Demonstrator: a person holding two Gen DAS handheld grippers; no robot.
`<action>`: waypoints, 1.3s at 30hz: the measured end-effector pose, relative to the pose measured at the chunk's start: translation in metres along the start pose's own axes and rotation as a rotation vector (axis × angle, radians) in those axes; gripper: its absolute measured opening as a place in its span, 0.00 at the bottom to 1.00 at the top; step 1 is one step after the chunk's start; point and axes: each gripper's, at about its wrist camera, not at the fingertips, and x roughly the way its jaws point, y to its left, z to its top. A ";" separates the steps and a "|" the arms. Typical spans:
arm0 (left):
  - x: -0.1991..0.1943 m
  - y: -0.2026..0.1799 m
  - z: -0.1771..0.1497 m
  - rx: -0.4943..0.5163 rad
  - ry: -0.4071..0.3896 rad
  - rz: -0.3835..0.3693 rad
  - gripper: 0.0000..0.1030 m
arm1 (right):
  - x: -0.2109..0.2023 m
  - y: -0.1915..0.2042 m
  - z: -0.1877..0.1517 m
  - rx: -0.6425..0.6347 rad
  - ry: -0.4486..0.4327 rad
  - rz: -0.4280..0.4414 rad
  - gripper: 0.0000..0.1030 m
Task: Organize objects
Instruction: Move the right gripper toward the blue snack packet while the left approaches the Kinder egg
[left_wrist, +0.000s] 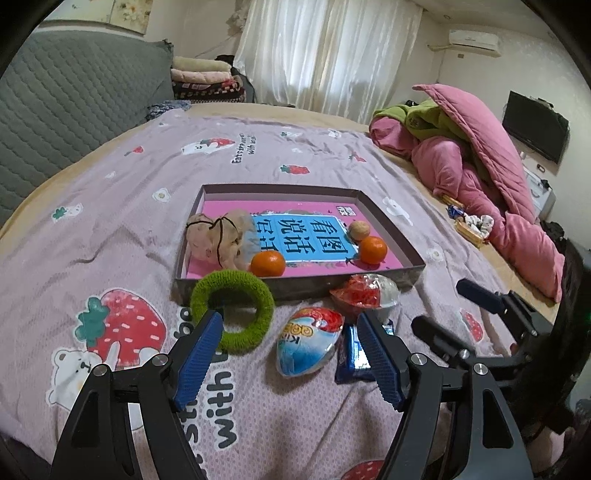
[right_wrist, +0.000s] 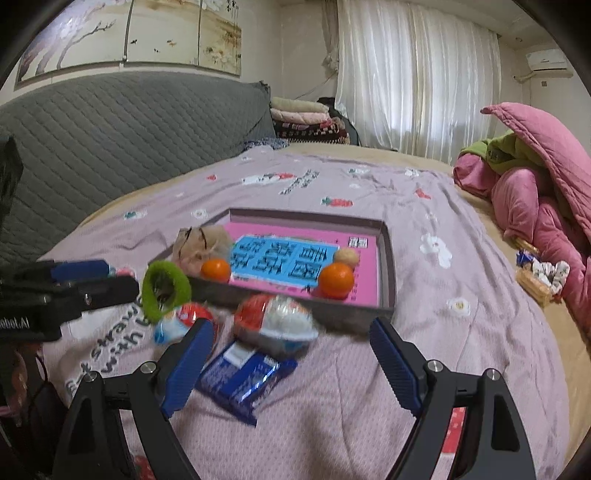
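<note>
A shallow grey tray (left_wrist: 303, 288) on the bed holds a pink book, two oranges (left_wrist: 267, 263) (left_wrist: 373, 250), a walnut (left_wrist: 359, 229) and a plush toy (left_wrist: 218, 240). In front of it lie a green fuzzy ring (left_wrist: 232, 310), a blue-and-red foil egg (left_wrist: 308, 341), a red-and-clear egg (left_wrist: 365, 291) and a blue snack packet (left_wrist: 352, 356). My left gripper (left_wrist: 289, 321) is open, its jaws either side of the foil egg without touching it. My right gripper (right_wrist: 289, 328) is open just above the red-and-clear egg (right_wrist: 275, 321) and the packet (right_wrist: 243, 376).
A heap of pink and green quilts (left_wrist: 480, 166) fills the bed's right side, with a small basket (left_wrist: 472, 225) beside it. A grey padded headboard (left_wrist: 74, 103) runs along the left. The printed lilac sheet (left_wrist: 110, 221) covers the bed.
</note>
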 end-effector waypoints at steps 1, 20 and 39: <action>0.000 -0.001 -0.001 0.001 0.003 -0.004 0.74 | 0.000 0.002 -0.003 -0.001 0.007 -0.001 0.83; -0.008 -0.017 -0.034 0.050 0.055 -0.025 0.74 | -0.004 0.020 -0.040 0.014 0.097 -0.012 0.83; 0.019 -0.014 -0.037 0.026 0.097 -0.037 0.74 | 0.015 0.033 -0.048 0.073 0.132 0.000 0.83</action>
